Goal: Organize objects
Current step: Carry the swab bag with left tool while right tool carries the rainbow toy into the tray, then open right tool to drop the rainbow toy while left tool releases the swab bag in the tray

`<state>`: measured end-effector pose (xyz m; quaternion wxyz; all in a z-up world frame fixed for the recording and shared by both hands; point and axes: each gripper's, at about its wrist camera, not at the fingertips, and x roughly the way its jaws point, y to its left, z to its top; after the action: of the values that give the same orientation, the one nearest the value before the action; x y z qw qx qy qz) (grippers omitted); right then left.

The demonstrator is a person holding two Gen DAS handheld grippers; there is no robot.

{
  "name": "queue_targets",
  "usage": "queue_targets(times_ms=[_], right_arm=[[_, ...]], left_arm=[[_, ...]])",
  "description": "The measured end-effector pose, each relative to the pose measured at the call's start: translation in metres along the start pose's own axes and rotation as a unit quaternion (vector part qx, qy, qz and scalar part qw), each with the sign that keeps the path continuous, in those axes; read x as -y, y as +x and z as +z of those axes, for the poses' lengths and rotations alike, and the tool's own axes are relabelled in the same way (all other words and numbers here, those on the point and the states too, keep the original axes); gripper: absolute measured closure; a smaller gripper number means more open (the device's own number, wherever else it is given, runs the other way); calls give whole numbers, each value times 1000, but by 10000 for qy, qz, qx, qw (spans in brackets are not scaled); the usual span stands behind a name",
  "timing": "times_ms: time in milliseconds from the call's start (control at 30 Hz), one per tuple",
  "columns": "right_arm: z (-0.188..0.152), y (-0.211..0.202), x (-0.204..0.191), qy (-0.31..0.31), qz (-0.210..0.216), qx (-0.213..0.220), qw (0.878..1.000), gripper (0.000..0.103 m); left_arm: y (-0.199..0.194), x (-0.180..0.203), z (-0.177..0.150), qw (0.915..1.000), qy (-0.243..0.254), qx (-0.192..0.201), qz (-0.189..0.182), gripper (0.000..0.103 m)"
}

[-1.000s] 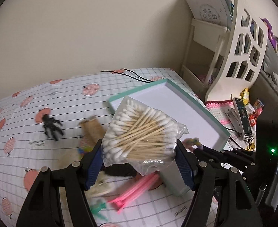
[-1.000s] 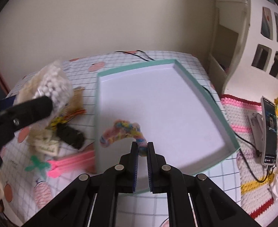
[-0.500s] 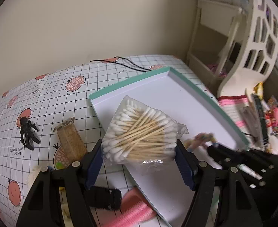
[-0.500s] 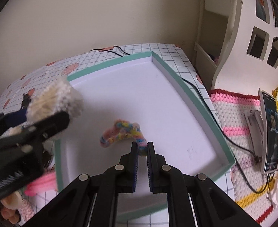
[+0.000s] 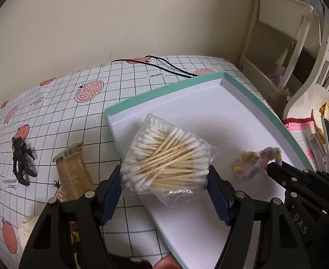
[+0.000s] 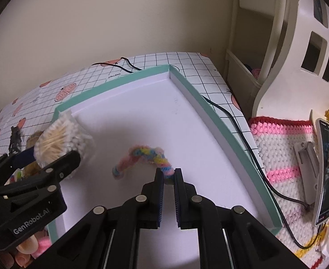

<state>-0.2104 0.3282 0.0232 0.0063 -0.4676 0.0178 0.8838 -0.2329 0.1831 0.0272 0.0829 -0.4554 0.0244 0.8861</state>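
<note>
A: So, what changed in the last second?

B: Both grippers have travelled over the teal-rimmed tray [image 5: 274, 114]. A second ago the bag of cotton swabs [image 5: 166, 159] hung above the clutter on the checked bench [image 5: 59, 112]; now it sits above the tray's near-left part, just inside the rim. The brown packet [image 5: 72, 170] and the black toy figure [image 5: 21, 161] stay on the bench at about nine o'clock from the bag.

A: And the jaws?

B: The left gripper [image 5: 164, 185] has its jaws spread wide, yet pinching the bag between them. The right gripper [image 6: 168, 177] has its jaws nearly pressed together, nipping one end of the fuzzy multicoloured loop [image 6: 142, 157], which dangles toward eleven o'clock over the tray's white floor.

A: Meaning for the task?

B: I'd judge both items are ready for release into the tray; neither looks set down yet.

A: Pose?

B: The left gripper points roughly toward twelve o'clock, angled down over the tray edge. The right gripper is at its three o'clock, angled down likewise, the two close but not touching.
</note>
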Motion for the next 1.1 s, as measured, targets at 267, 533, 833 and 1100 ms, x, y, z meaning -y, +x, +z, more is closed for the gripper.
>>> queue_targets(times_ms=[267,533,833,1100], right_arm=[[3,9,2,95,2,-95,9999,92],[4,7,5,135,-39,-125,9998,80],[4,-3,5,98,-92,-152,9998,67],[2,-22,1,55,-98,-121,9999,62]], left_arm=[[4,1,0,9997,203,32,134,30],[3,2,2,9999,152,-17,55,29],[-13,4,6,9999,122,16,-87,29],[-37,-2,8,9998,-72,152,-121,27]])
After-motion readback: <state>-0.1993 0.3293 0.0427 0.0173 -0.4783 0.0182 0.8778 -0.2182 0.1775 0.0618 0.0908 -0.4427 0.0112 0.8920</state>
